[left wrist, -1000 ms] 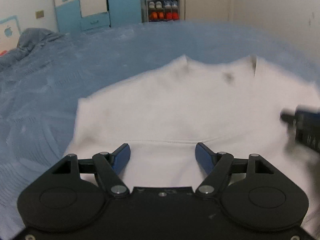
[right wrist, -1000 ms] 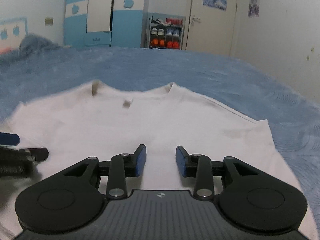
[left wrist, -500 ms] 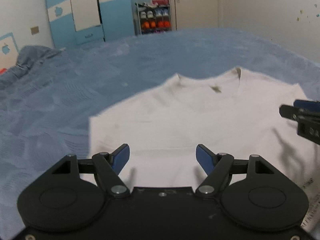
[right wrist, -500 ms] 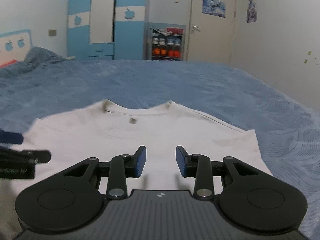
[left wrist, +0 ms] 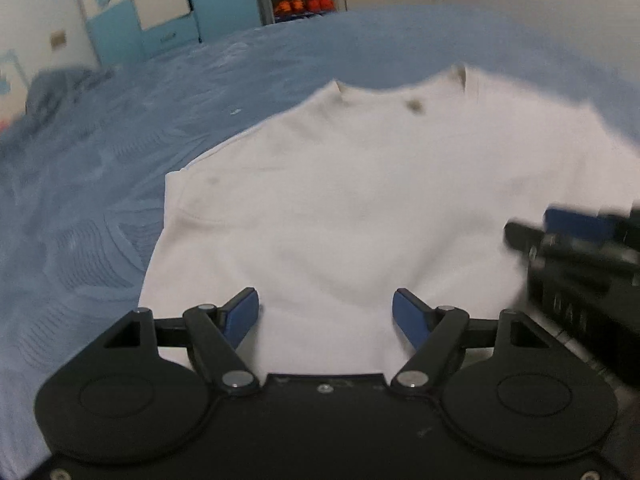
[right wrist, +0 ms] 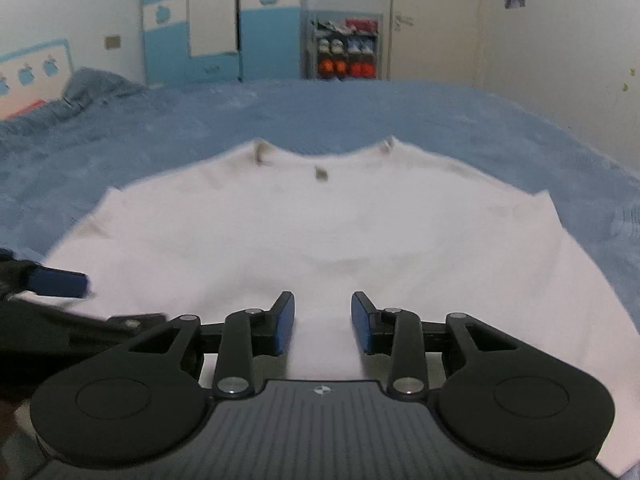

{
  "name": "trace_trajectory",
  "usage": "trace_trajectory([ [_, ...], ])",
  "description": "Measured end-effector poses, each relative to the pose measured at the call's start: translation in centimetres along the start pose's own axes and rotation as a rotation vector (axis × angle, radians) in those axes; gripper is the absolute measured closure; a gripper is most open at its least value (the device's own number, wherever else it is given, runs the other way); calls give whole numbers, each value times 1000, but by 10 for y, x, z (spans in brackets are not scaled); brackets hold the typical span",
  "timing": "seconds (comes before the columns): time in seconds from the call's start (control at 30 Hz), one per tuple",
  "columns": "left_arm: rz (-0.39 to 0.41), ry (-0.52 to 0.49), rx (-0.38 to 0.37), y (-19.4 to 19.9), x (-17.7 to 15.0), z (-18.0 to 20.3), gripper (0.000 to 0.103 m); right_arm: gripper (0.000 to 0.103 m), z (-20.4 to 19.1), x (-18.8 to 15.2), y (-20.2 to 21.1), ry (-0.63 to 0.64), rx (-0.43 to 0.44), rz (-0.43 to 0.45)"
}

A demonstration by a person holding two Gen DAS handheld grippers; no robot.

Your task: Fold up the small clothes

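right claw (left wrist: 576, 236) nearer left claw (left wrist: 325, 312) (blurred), lower

Blue bedspread (right wrist: 400, 120), wardrobe (right wrist: 216, 20), shoe rack (right wrist: 346, 50).

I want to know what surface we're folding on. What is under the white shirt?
The white shirt lies flat on a blue textured bedspread, which shows around its far edge and both sides. Anything directly beneath the fabric is covered and cannot be seen.

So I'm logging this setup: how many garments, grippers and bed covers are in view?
White T-shirt: 1
Grippers: 2, left gripper and right gripper, both open
Blue bedspread: 1
Total: 4
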State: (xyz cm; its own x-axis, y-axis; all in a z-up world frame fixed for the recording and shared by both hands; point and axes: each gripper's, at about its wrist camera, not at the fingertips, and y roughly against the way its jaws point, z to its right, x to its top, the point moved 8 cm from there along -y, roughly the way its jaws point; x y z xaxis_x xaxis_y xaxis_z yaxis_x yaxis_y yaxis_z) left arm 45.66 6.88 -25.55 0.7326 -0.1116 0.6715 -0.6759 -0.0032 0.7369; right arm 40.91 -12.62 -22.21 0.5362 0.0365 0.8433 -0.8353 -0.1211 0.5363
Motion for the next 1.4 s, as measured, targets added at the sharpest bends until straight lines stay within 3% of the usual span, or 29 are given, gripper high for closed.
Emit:
trace_trajectory([
  [0.13, -66, 0, 14, -3, -4, -13, 27, 62, -9, 1, 11, 54, 47, -10],
  [0.27, -32, -60, 104, -2, -19, -39, 24, 63, 14, -14, 0, 76, -5, -60],
  [0.33, -40, -11, 43, 3, -23, -57, 24, 65, 34, -17, 3, 66, 3, -54],
  [0.37, -48, 16, 28, 6, -25, -65, 24, 73, 42, -17, 6, 74, -6, -48],
  [0.47, -44, 44, 101, 13, -29, -98, 24, 78, 62, -16, 18, 139, -38, -29],
  [0.53, -64, 67, 80, 12, -37, -112, 24, 77, 76, -16, 25, 159, -59, -25],
  [0.57, -82, 54, 136, 10, -42, -119, 24, 65, 85, -17, 28, 165, -115, -22],
  [0.6, -79, 28, 190, 8, -48, -127, 24, 47, 98, -18, 31, 161, -175, -10],
  [0.63, -68, 18, 192, 8, -53, -131, 24, 27, 111, -18, 33, 137, -201, 1],
  [0.7, -75, 29, 196, 9, -59, -137, 24, 41, 147, -25, 32, 61, -286, -41],
  [0.8, -78, 55, 194, 10, -54, -138, 24, 40, 186, -36, 34, -86, -249, -77],
  [0.87, -69, 62, 205, 13, -45, -135, 27, 41, 198, -38, 40, -127, -285, -82],
  [1.07, 23, 93, 136, 39, -10, -97, 27, 50, 185, -16, 56, -121, -326, -17],
  [1.27, 92, 55, 21, 47, 16, -31, 27, 49, 113, 20, 55, -115, -135, 45],
  [1.4, 154, -38, 47, 30, 31, -2, 27, 46, 64, 25, 33, -24, -83, 48],
])
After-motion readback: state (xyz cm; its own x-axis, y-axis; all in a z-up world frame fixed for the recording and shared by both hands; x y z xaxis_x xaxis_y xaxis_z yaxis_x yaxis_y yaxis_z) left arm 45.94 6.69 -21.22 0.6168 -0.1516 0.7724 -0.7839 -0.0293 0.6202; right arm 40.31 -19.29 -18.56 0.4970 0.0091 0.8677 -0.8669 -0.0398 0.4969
